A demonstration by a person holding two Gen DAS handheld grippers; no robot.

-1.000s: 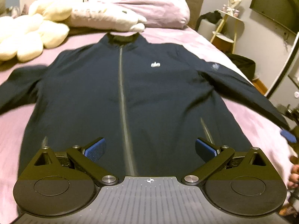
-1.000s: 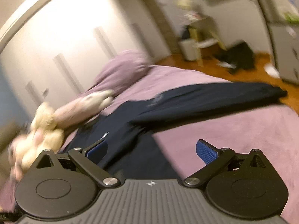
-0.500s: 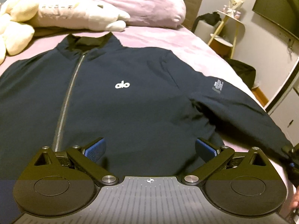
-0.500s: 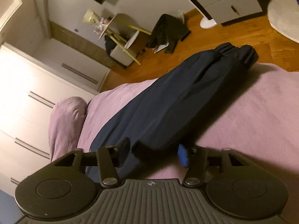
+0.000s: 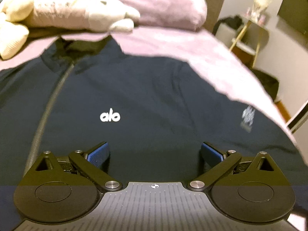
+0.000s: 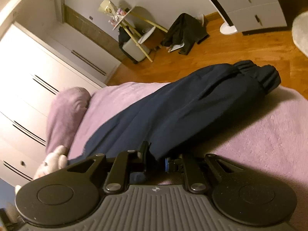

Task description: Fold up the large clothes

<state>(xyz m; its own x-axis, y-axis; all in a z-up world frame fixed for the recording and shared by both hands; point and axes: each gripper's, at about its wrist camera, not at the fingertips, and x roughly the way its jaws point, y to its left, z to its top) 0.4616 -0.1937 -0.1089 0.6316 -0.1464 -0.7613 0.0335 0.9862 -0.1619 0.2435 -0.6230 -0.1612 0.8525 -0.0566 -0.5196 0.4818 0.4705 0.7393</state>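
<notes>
A dark navy zip jacket with a white chest logo lies flat, front up, on the pink bed cover. My left gripper hovers low over its chest, jaws wide open and nothing between the blue pads. In the right wrist view the jacket's sleeve stretches toward the bed edge and ends in a ribbed cuff. My right gripper is at the sleeve's near edge. Its jaws are closing, nearly together, with a fold of sleeve fabric pinched between them.
A pink pillow and a cream plush toy lie at the head of the bed. Beyond the bed edge is wooden floor with a dark clothes heap, a small side table and white drawers.
The left gripper moved forward and lower over the jacket, still open. The right gripper rolled, came down onto the sleeve and went from wide open to nearly shut on its fabric.
</notes>
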